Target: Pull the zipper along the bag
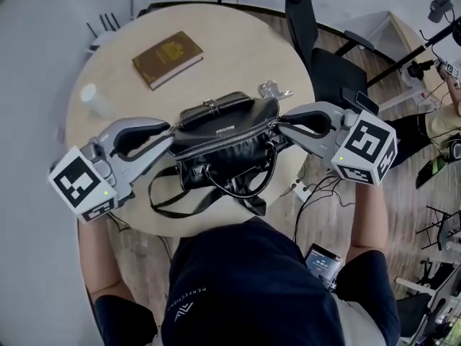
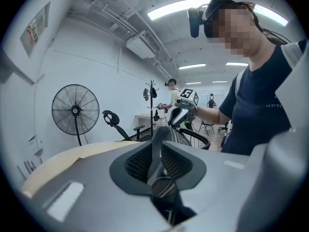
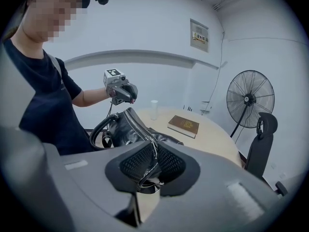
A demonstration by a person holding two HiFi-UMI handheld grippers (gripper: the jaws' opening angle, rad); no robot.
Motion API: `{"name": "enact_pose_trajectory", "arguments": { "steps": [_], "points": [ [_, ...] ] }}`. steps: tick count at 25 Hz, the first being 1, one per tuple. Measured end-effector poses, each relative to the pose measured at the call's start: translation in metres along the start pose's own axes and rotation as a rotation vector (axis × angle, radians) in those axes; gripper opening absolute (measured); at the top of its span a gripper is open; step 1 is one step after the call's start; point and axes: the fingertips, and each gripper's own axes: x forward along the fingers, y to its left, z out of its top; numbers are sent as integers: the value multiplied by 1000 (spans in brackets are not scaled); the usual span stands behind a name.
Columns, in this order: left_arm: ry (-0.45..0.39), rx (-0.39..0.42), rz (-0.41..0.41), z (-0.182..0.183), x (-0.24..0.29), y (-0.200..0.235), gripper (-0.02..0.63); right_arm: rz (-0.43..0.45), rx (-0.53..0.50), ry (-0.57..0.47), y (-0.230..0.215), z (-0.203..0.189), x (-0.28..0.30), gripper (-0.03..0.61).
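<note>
Illumination: bright, even and cool white. It comes from ceiling strip lights (image 2: 179, 7), which burn out to pure white in the left gripper view.

Head view: sharp at centre. The desk (image 1: 238, 49) carries only soft, short shadows close round the bag (image 1: 223, 150), whose black leather shows small pale highlights. Straight lines bow toward the frame edges.

Both gripper views: strong fisheye bending, with dark rounded corners. The bodies of the left gripper (image 2: 157, 146) and right gripper (image 3: 152, 158) sit close to the lens and read soft. The room behind them stays clear.
</note>
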Motion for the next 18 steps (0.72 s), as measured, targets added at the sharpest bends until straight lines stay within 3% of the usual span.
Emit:
{"name": "enact_pose_trajectory", "arguments": {
  "steps": [4, 8, 13, 18],
  "points": [
    [-6, -9, 76, 1, -1, 7, 18, -60, 8, -19, -5, 0, -8, 52],
    [-35, -44, 108, 6, -2, 6, 17, -117, 45, -48, -11, -2, -21, 51],
    [-78, -91, 213, 7, -5, 15, 17, -207, 91, -94, -16, -8, -36, 3],
    [-97, -182, 347, 3, -14, 30, 17, -293, 129, -146, -18, -5, -45, 3]
  ]
}}
